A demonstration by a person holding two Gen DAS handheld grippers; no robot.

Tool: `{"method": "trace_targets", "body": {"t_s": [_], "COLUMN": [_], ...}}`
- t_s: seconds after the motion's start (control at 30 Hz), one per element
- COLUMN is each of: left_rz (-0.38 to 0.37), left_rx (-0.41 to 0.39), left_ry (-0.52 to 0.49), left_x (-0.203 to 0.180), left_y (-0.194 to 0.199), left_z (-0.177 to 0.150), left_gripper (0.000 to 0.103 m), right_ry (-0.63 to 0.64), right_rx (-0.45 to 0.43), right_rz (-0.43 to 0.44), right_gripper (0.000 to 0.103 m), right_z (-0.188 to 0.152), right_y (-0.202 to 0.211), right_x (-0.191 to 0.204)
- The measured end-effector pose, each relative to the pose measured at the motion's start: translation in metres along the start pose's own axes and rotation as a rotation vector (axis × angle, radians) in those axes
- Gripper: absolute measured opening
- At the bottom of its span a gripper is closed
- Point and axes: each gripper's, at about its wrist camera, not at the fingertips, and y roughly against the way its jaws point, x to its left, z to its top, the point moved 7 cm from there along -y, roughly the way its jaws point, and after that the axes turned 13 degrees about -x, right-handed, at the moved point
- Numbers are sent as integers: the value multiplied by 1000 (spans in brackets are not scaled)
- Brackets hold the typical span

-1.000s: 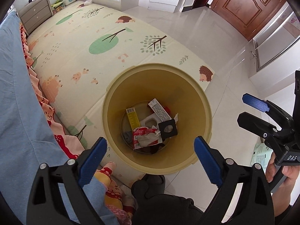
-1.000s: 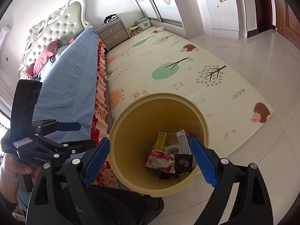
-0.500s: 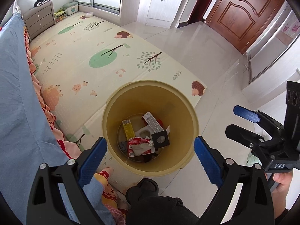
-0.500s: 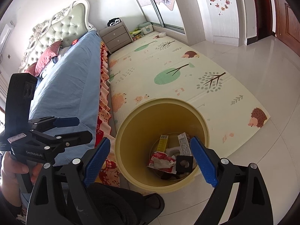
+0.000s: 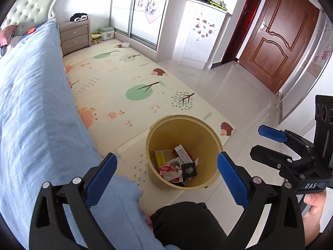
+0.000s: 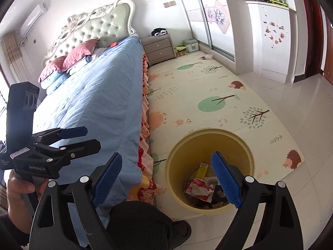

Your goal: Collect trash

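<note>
A yellow bin (image 5: 212, 137) (image 6: 179, 152) stands on the corner of the play mat by the bed. Inside lie several pieces of trash: a red-and-white wrapper (image 5: 169, 171) (image 6: 196, 187), a small yellow box (image 5: 159, 158) (image 6: 202, 169), a grey patterned box (image 5: 183, 155) and a black square piece (image 5: 189, 169). My left gripper (image 5: 166, 164) is open and empty, well above the bin. My right gripper (image 6: 167, 171) is also open and empty, above the bin's near rim. Each gripper shows from the side in the other's view, as the right gripper (image 5: 268, 143) and the left gripper (image 6: 87, 137).
A bed with a blue cover (image 5: 31, 104) (image 6: 93, 95) runs along the left. The printed play mat (image 5: 129, 79) (image 6: 208, 87) lies beside it, with glossy tiles (image 5: 239, 87) beyond. A grey nightstand (image 6: 159, 48), a wardrobe and a brown door (image 5: 278, 41) stand farther off. The person's dark-clad knee (image 5: 187, 223) is below.
Both grippers have risen and tilted up, so the bin looks smaller and lower in both views and more of the room shows. Their jaws stay open. The trash has not moved.
</note>
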Motion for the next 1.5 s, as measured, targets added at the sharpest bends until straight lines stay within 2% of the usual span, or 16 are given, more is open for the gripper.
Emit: {"method": "trace_targets", "body": {"t_s": [0.23, 0.57, 0.8, 0.97, 1.17, 1.3, 1.5], "left_rz": [146, 367, 481, 519, 575, 606, 711], "left_rx": [-80, -198, -231, -242, -289, -341, -415], "left_ry": [52, 203, 258, 288, 294, 299, 235], "left_x": [60, 164, 214, 237, 253, 259, 260], "left_y": [66, 160, 203, 220, 242, 255, 271], "left_z": [-18, -43, -66, -74, -74, -67, -52], "left_gripper": [97, 99, 99, 99, 99, 99, 99], "right_ry": [95, 205, 265, 274, 322, 320, 328], "right_rx": [-34, -17, 7, 13, -36, -58, -105], "right_rz": [61, 278, 363, 407, 420, 433, 417], "right_gripper": [85, 89, 89, 89, 90, 92, 94], "right_z": [8, 4, -10, -16, -11, -6, 5], "right_y": [-9, -31, -45, -54, -57, -56, -55], "right_x": [70, 198, 266, 299, 328, 335, 336]}}
